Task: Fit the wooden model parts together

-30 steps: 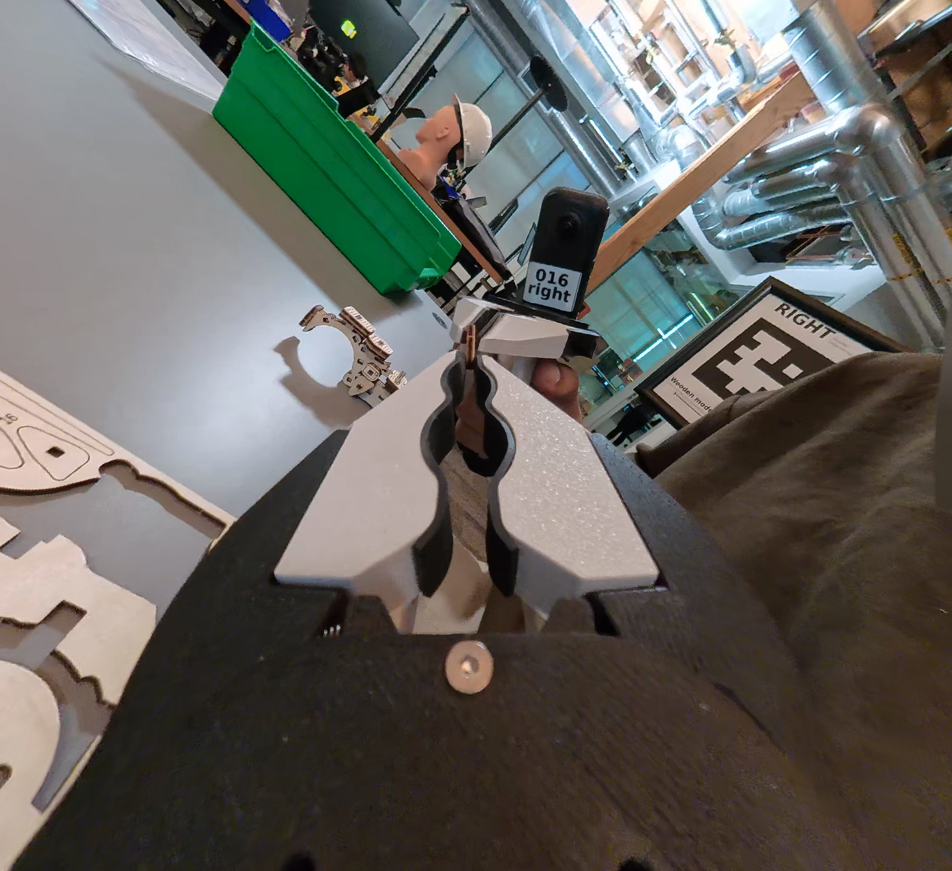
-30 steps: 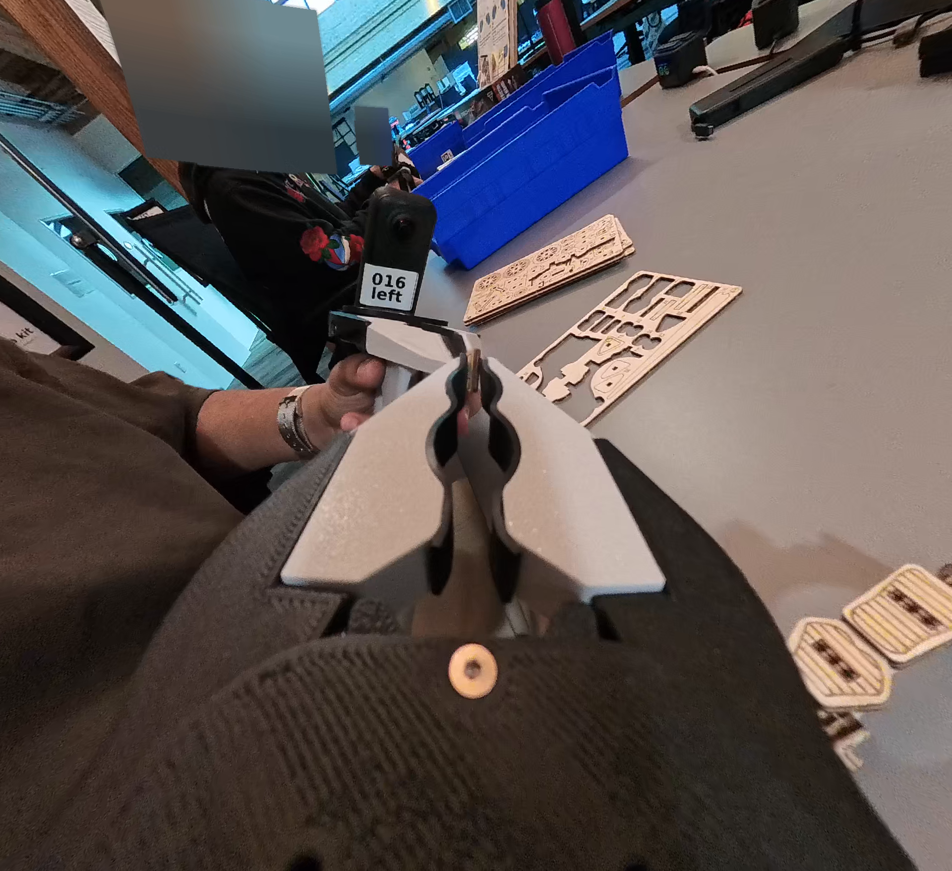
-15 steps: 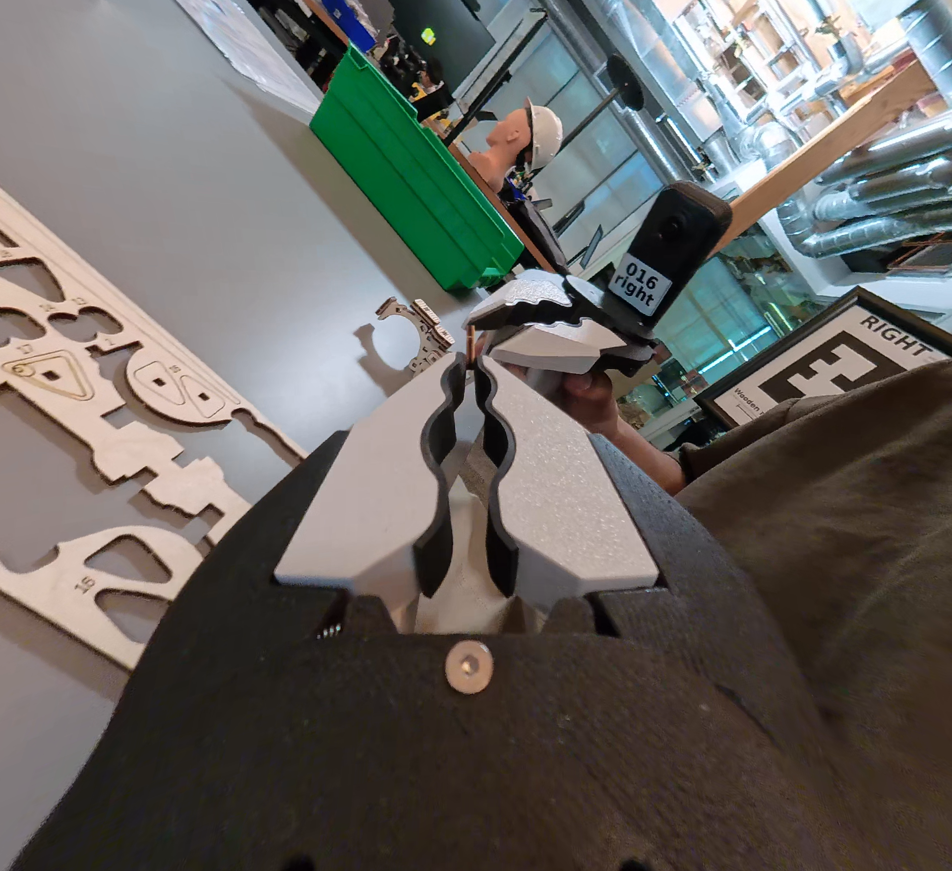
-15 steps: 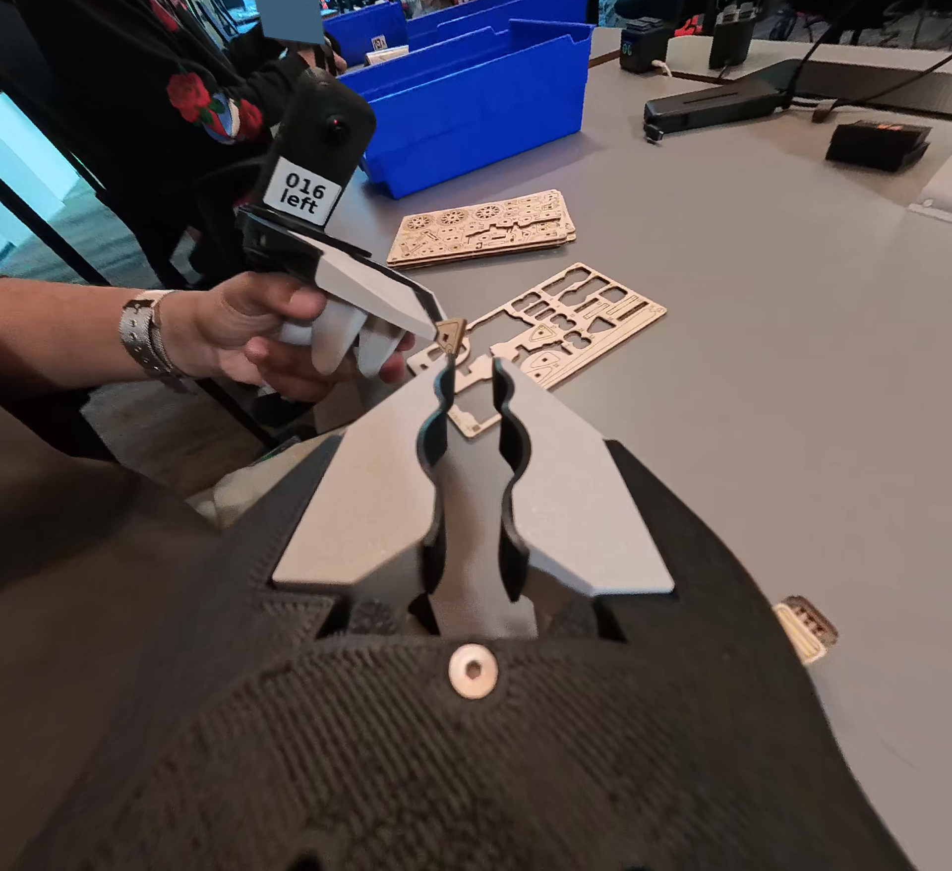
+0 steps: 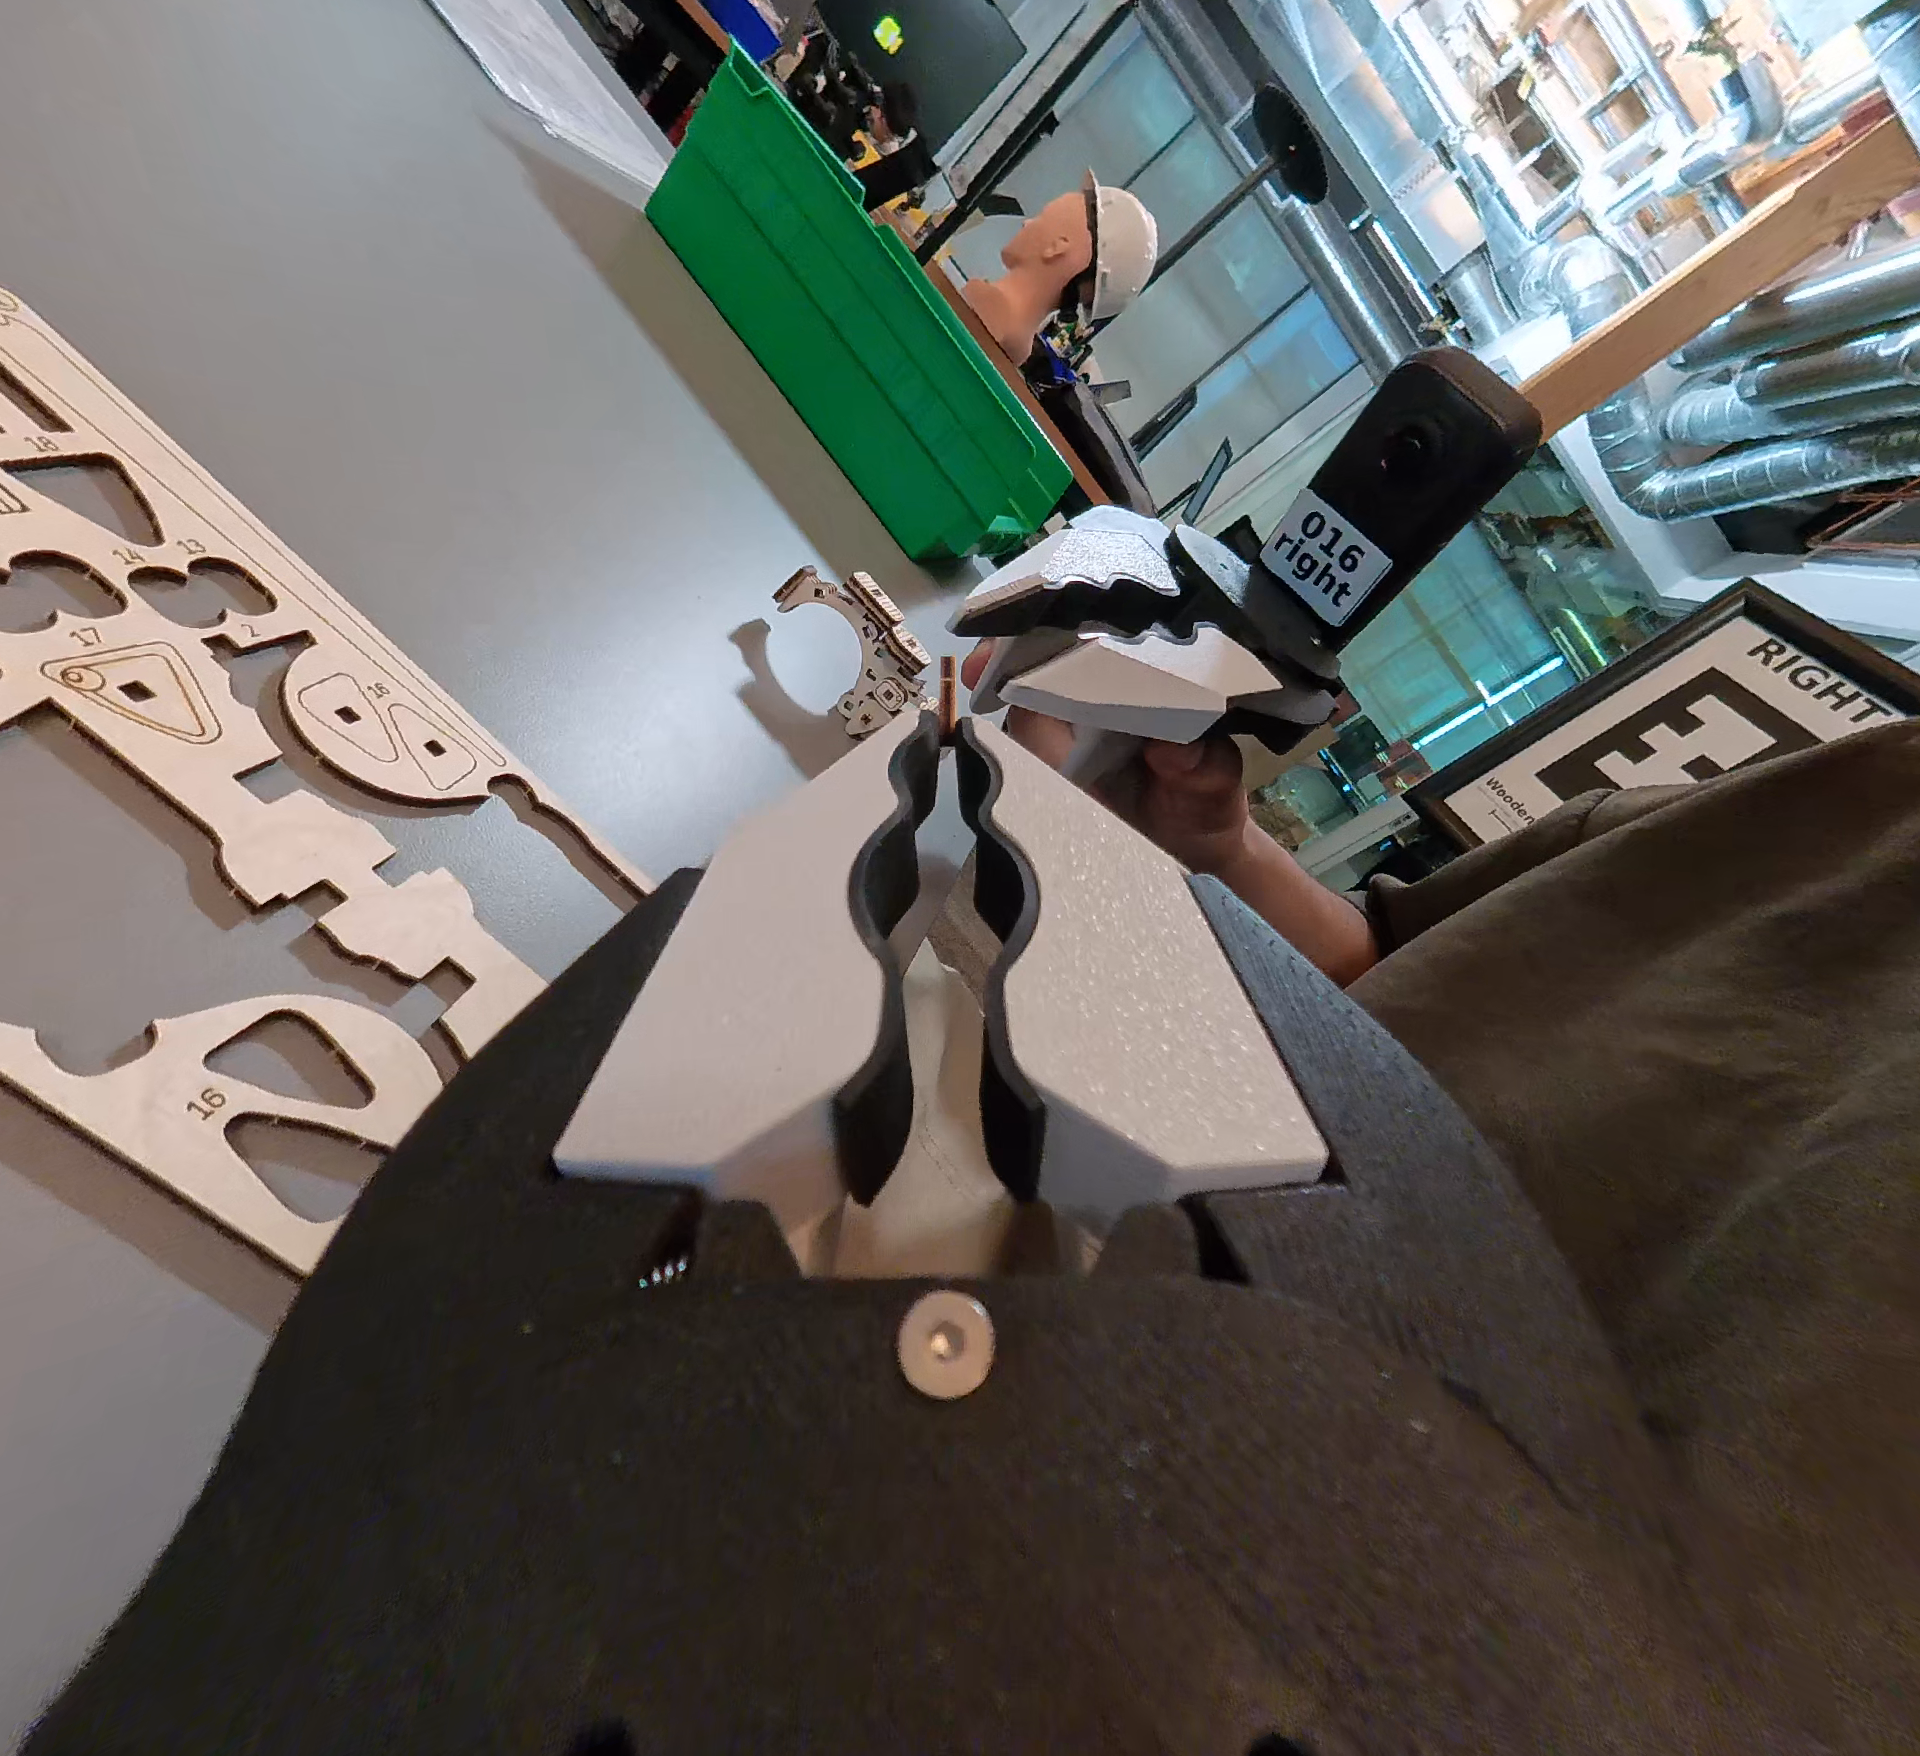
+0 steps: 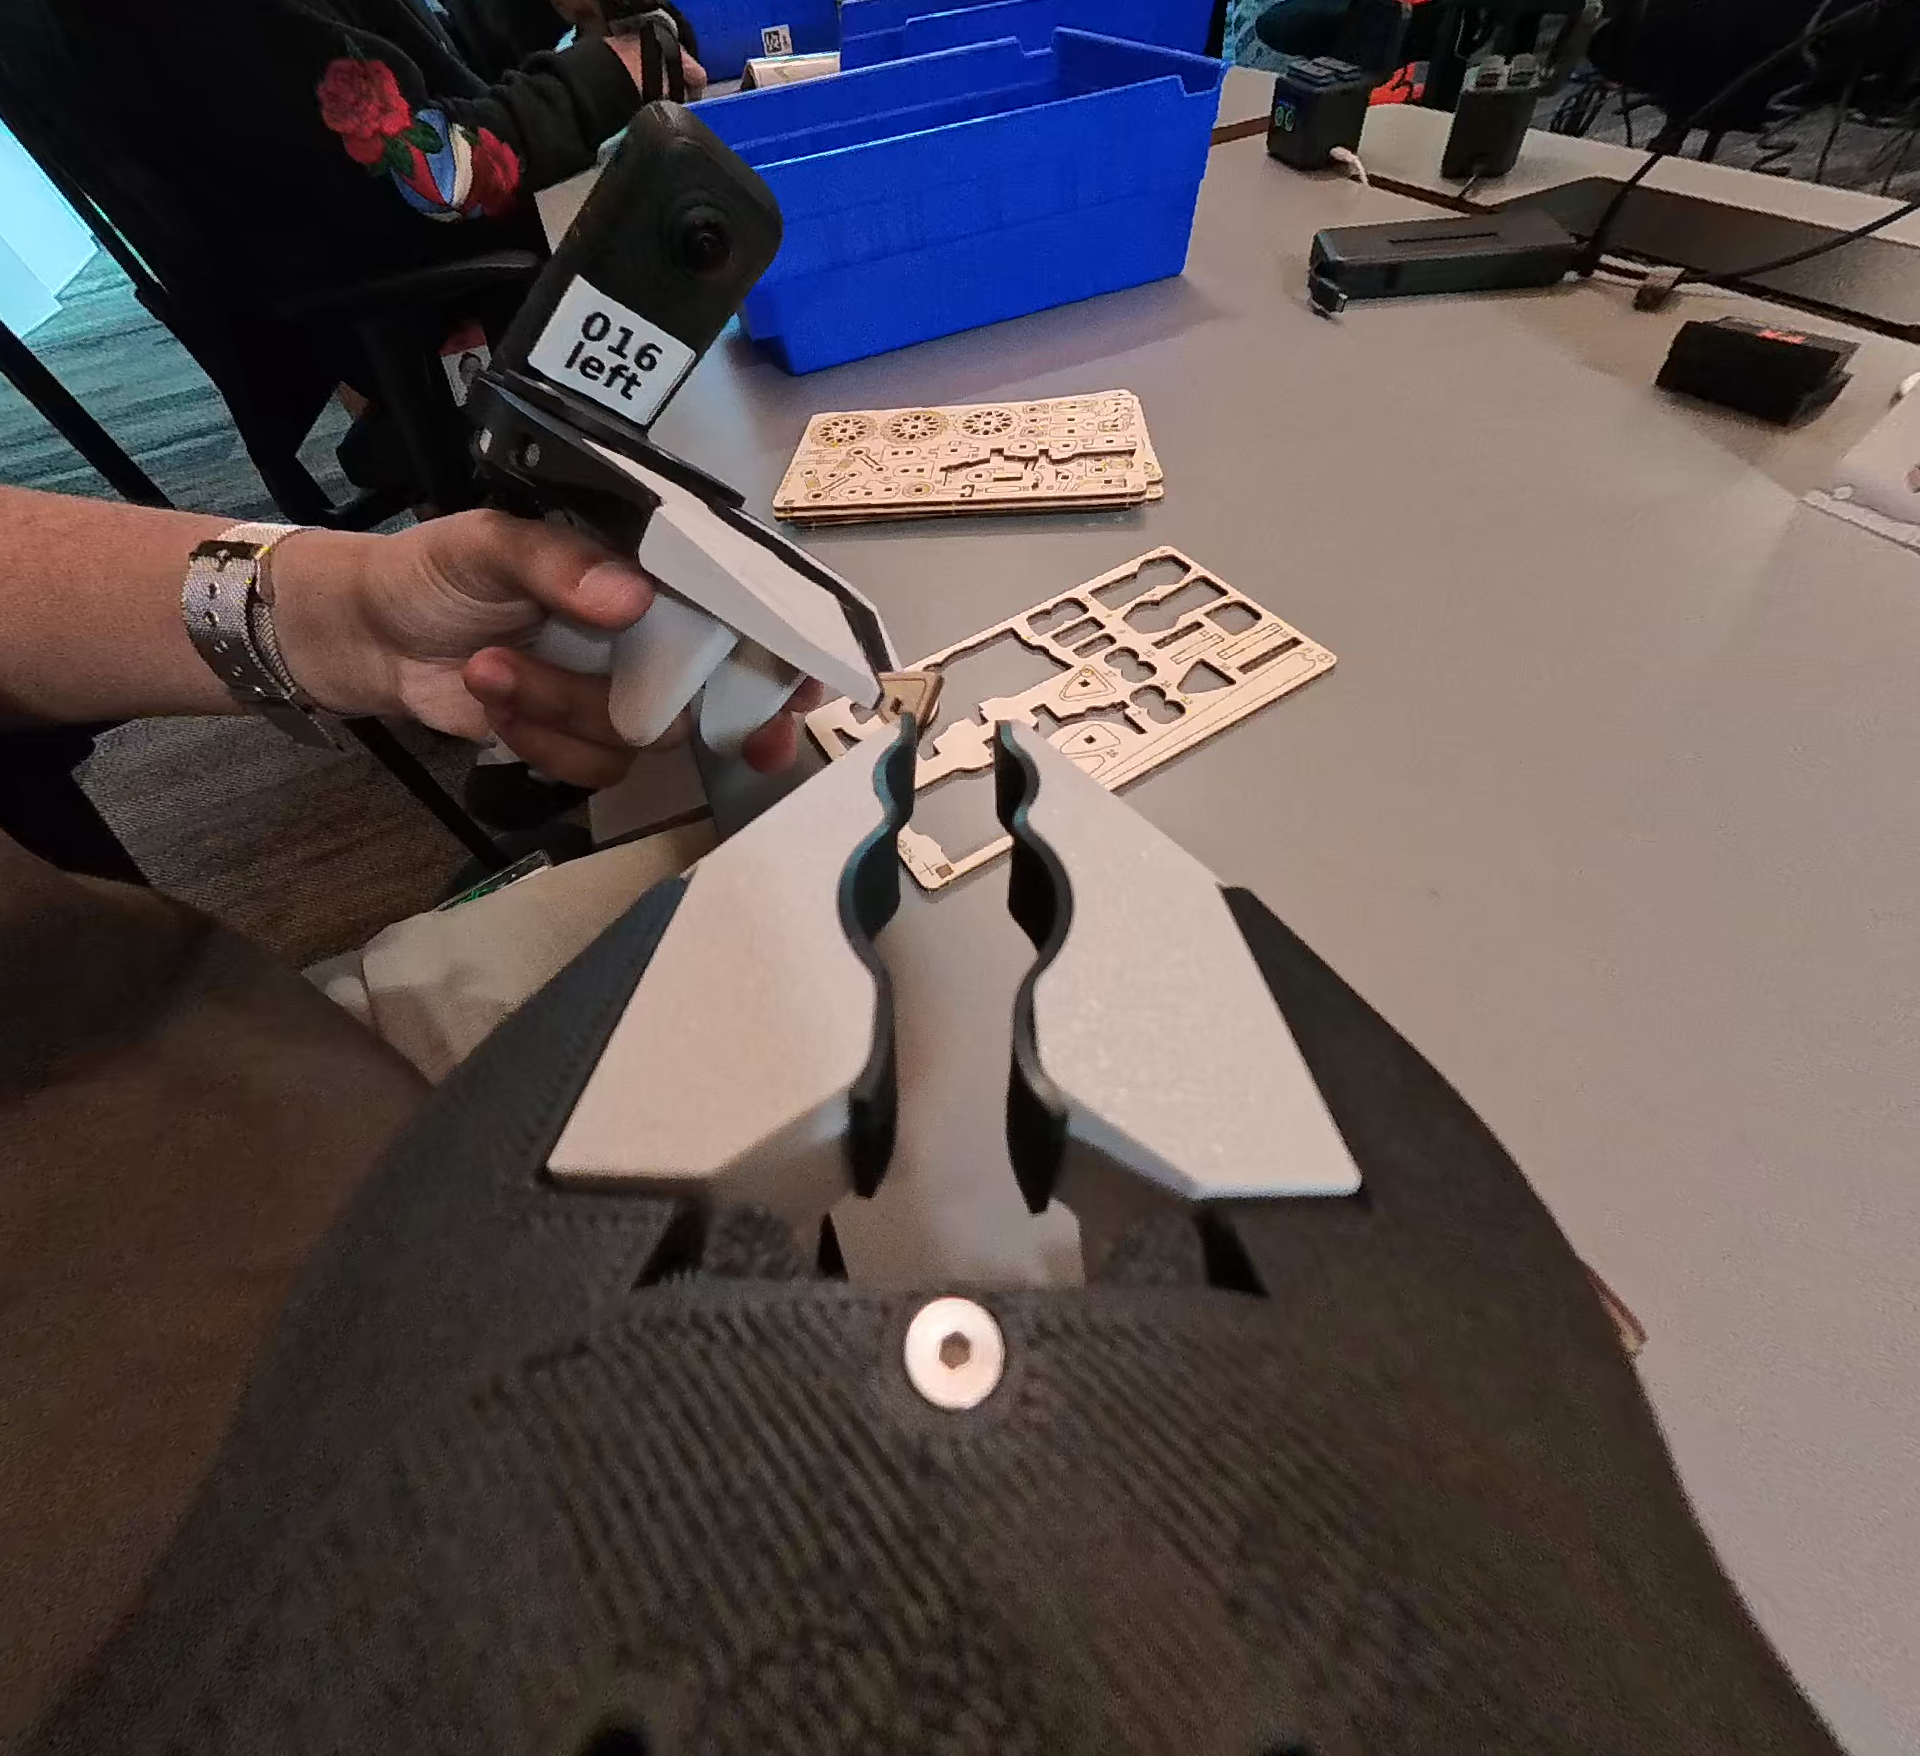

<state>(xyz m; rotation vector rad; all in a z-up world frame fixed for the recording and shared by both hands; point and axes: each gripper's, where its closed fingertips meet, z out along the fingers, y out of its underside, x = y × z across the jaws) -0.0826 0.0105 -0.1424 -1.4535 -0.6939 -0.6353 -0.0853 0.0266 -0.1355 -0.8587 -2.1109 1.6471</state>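
Note:
My left gripper (image 5: 948, 738) is shut on a small triangular wooden piece (image 5: 948, 698), seen edge-on at its tips. The right wrist view shows that gripper (image 6: 878, 683) and the piece (image 6: 914, 693) just left of my right gripper (image 6: 954, 740), which is open and empty, above the table. In the left wrist view the right gripper (image 5: 971, 662) hangs just right of the piece. A partly built wooden assembly (image 5: 862, 667) stands on the grey table behind it. A punched-out wooden sheet (image 5: 208, 771) lies flat at the left, also showing in the right wrist view (image 6: 1091, 698).
A stack of wooden sheets (image 6: 966, 459) lies before blue bins (image 6: 987, 200). Black devices and cables (image 6: 1444, 252) sit at the far right. A green bin (image 5: 852, 335) stands at the table's far edge. A person in black (image 6: 312, 96) sits at the left. My two grippers' fingertips are within a few centimetres of each other.
Both grippers were shut tip to tip on the small piece. The right gripper has opened, let go and drawn back; the left gripper keeps the piece and has lowered toward the table.

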